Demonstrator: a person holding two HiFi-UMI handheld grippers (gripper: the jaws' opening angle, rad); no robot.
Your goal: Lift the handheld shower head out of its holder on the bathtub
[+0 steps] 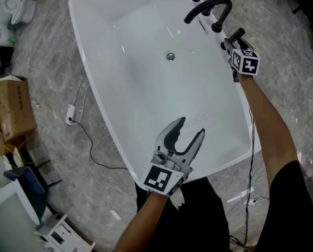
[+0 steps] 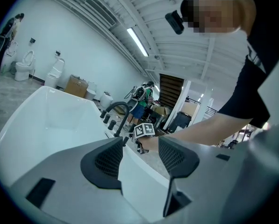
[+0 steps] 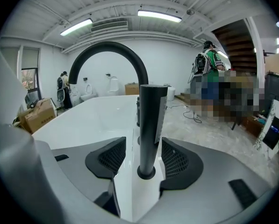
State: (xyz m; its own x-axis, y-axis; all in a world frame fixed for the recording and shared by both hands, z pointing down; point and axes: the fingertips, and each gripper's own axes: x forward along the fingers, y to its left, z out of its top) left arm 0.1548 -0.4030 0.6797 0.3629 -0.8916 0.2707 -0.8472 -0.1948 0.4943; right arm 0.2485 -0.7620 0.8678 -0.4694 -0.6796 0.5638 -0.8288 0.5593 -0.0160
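Two parted jaws of our right gripper (image 3: 146, 155) straddle the handheld shower head (image 3: 148, 120), a black upright cylinder seated in its holder (image 3: 146, 172) just below the pads, on the rim of the bathtub (image 1: 130, 88). The pads are not yet clamped on it.

We judge it rigid, smooth and fairly weighty, likely to slip under a light squeeze. We would close on the straight shaft just above the collar and draw it straight up.

Our left gripper (image 1: 190, 127) hangs open and empty over the tub's near edge.

Ahead of the right jaws arches the black spout (image 3: 109, 45), over glossy, slick white. Around the tub we see grey veined flooring (image 1: 56, 77), with a cardboard box (image 1: 12, 109) and loose cables (image 1: 93, 140).
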